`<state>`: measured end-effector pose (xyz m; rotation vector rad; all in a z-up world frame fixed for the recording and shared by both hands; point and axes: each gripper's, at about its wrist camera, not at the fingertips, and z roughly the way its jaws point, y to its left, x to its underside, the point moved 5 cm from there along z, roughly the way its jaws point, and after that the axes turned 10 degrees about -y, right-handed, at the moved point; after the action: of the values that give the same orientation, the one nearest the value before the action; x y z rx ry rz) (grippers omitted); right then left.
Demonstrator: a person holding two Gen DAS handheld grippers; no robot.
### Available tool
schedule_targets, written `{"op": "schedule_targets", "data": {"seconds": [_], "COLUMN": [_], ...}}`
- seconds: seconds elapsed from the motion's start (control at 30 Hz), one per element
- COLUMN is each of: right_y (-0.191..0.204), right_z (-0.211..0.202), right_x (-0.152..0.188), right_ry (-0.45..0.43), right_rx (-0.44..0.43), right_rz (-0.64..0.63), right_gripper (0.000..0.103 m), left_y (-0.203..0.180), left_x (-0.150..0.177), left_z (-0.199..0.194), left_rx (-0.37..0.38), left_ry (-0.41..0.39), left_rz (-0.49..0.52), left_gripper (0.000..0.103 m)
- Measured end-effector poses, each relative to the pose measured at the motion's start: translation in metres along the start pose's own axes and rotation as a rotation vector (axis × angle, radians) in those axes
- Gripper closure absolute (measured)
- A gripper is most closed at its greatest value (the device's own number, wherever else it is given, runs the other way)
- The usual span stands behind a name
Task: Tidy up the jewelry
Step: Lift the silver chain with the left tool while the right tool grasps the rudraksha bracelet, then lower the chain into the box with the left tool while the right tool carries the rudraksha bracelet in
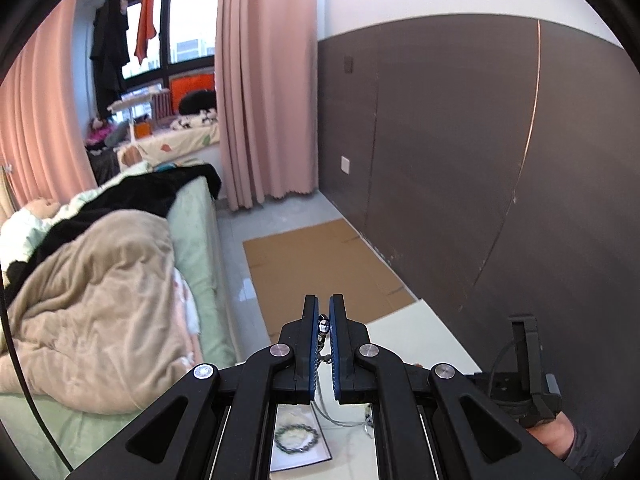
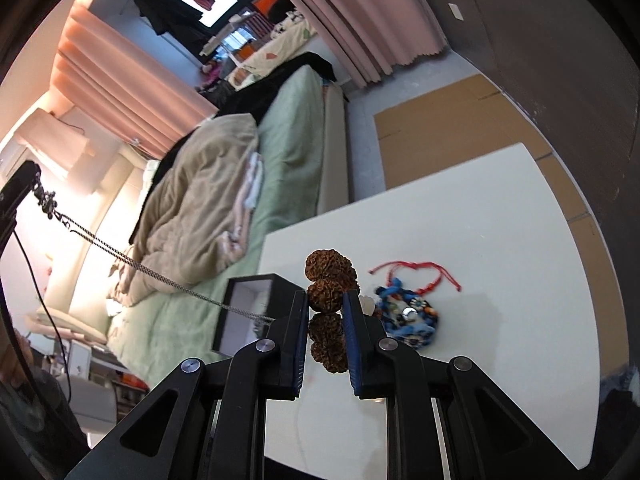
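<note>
My left gripper (image 1: 324, 312) is shut on a silver chain necklace (image 1: 323, 326) and holds it in the air; the chain hangs down between the fingers. In the right wrist view the same necklace (image 2: 132, 260) stretches from the left gripper (image 2: 20, 184) at far left down to an open black jewelry box (image 2: 250, 312) on the white table (image 2: 500, 280). My right gripper (image 2: 326, 300) is shut on a brown walnut-bead bracelet (image 2: 328, 292). A blue and red woven bracelet (image 2: 408, 308) lies to its right. A dark bead bracelet (image 1: 296, 436) lies on a card below the left gripper.
A bed with a beige blanket (image 1: 92, 300) stands left of the table. Cardboard (image 1: 320, 264) lies on the floor beyond the table, beside a dark wall panel (image 1: 480, 160). Pink curtains (image 1: 264, 80) hang at the back.
</note>
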<state>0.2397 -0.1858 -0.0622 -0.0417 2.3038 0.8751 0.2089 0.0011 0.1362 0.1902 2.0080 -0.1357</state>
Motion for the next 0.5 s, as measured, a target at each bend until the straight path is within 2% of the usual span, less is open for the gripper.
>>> {"op": "schedule_targets", "data": {"seconds": [0.27, 0.5], "right_y": [0.031, 0.047], "right_z": [-0.001, 0.003], "right_x": [0.001, 0.004], "right_ry": [-0.016, -0.022], "right_rx": [-0.058, -0.100], "right_rz": [-0.034, -0.044], "right_gripper": [0.085, 0.085], "left_y": [0.014, 0.031], "left_x": [-0.040, -0.056], "left_z": [-0.039, -0.054], "left_rx": [-0.049, -0.090], "left_ry": [-0.090, -0.125], "left_rz": [0.027, 0.033], "left_gripper": [0.098, 0.098]}}
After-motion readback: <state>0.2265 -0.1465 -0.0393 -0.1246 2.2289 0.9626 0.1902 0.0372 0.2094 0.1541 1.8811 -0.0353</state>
